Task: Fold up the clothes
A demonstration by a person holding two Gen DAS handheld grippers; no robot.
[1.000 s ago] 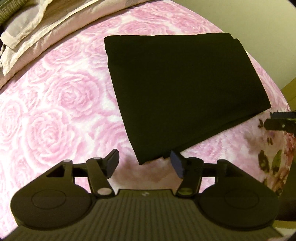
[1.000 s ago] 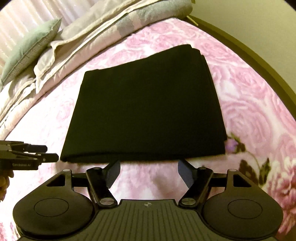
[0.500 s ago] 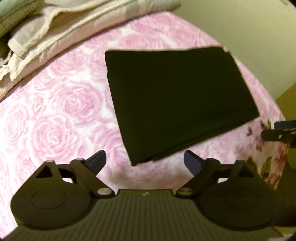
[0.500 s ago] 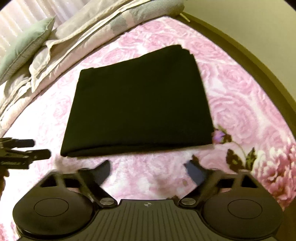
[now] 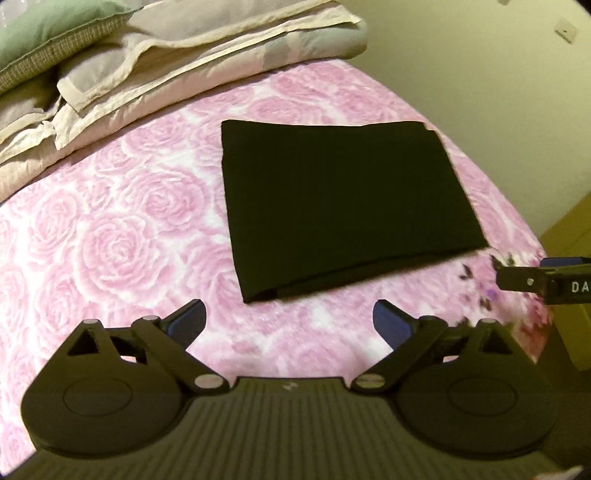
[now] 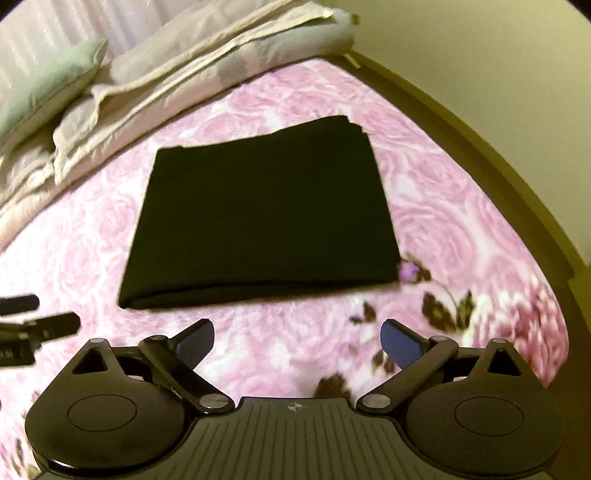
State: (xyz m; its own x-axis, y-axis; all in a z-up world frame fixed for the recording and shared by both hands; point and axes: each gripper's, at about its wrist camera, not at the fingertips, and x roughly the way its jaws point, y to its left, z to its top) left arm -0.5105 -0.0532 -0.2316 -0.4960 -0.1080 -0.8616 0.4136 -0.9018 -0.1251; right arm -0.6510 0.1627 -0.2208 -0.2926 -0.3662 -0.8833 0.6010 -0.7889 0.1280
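Note:
A black garment (image 5: 343, 206) lies folded into a flat rectangle on the pink rose-print bed cover (image 5: 122, 243). It also shows in the right wrist view (image 6: 262, 221). My left gripper (image 5: 290, 323) is open and empty, a little short of the garment's near corner. My right gripper (image 6: 297, 341) is open and empty, short of the garment's near folded edge. The right gripper's fingers show at the right edge of the left wrist view (image 5: 543, 280). The left gripper's fingers show at the left edge of the right wrist view (image 6: 33, 317).
A heap of beige and grey bedding (image 5: 155, 62) with a green pillow (image 5: 44, 33) lies at the head of the bed. A wooden bed frame (image 6: 480, 122) runs along the right side, next to the wall (image 5: 480, 74).
Both grippers have pulled back from the garment and opened wider. The garment lies still and now looks smaller and farther away in both views.

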